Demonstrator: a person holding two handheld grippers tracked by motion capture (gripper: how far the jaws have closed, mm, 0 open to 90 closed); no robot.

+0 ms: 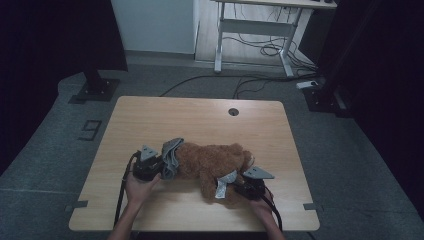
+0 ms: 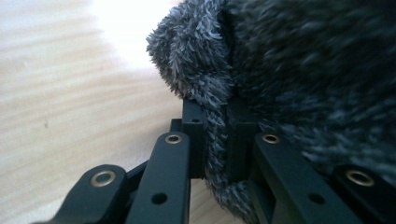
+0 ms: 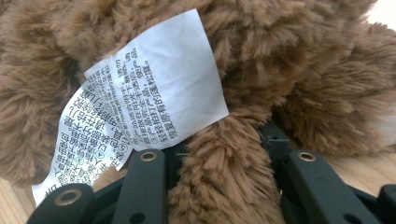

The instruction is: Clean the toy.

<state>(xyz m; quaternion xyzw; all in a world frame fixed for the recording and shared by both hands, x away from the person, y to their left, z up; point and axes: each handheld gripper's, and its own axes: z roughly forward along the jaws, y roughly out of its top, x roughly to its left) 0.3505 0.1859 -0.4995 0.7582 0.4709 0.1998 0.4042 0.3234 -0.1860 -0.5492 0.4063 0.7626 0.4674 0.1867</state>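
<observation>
- We see the left gripper's (image 2: 215, 140) black fingers pinching a fold of fuzzy grey cloth (image 2: 289, 70), soft and shaggy.
- The right gripper's (image 3: 219, 158) fingers clamp a limb of the brown plush bear (image 3: 289, 60), its long pile tufted; a white care label (image 3: 149, 93) with printed text hangs beside them.
- From above, the bear (image 1: 210, 162) lies at the near middle of the pale wooden tabletop (image 1: 200, 120), the grey cloth (image 1: 171, 155) over its left end, a hand (image 1: 142, 187) behind the left gripper (image 1: 150, 165).
- Grey carpet, cables and a white desk frame (image 1: 255, 30) lie beyond.
- We read the label's print and the fibres from the gripper views; the high view gives the room.
</observation>
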